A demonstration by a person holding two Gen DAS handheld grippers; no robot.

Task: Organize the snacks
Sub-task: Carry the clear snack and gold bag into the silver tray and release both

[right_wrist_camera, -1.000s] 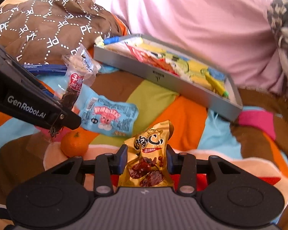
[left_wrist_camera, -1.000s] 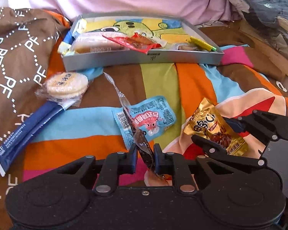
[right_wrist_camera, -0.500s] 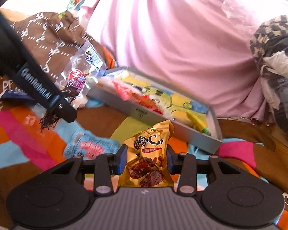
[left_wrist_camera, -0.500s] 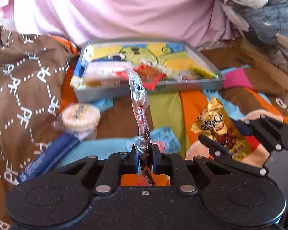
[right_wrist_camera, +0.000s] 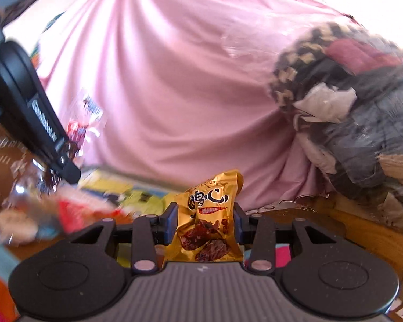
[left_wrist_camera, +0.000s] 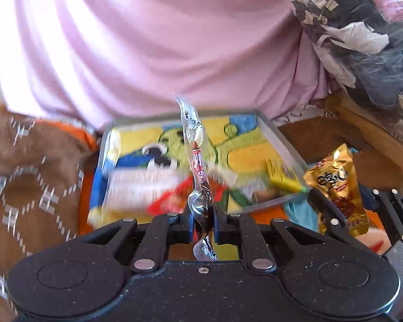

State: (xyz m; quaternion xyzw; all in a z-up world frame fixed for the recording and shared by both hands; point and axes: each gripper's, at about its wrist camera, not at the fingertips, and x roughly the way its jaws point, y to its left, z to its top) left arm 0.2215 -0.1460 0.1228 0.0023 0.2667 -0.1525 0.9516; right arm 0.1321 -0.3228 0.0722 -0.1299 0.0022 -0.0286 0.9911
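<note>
My left gripper (left_wrist_camera: 201, 218) is shut on a clear plastic snack packet (left_wrist_camera: 196, 161) with red print, which stands up in front of the grey tray (left_wrist_camera: 284, 145). The tray's floor carries a yellow and green cartoon, and several snacks lie blurred at its near end. My right gripper (right_wrist_camera: 205, 221) is shut on a gold snack pouch (right_wrist_camera: 211, 220), also visible as the gold pouch (left_wrist_camera: 335, 185) to the right of the tray. From the right wrist view the left gripper (right_wrist_camera: 67, 169) hangs at the left with the clear packet (right_wrist_camera: 82, 128).
Pink cloth (left_wrist_camera: 174, 48) rises behind the tray. A brown patterned fabric (left_wrist_camera: 21, 187) lies on the left. A heap of dark and checkered clothes in plastic (left_wrist_camera: 362, 40) fills the right, above a wooden edge (left_wrist_camera: 376, 139).
Both grippers have lifted and moved forward toward the tray with their packets. The striped blanket with its loose snacks has dropped out of view, and the tray is now closer.
</note>
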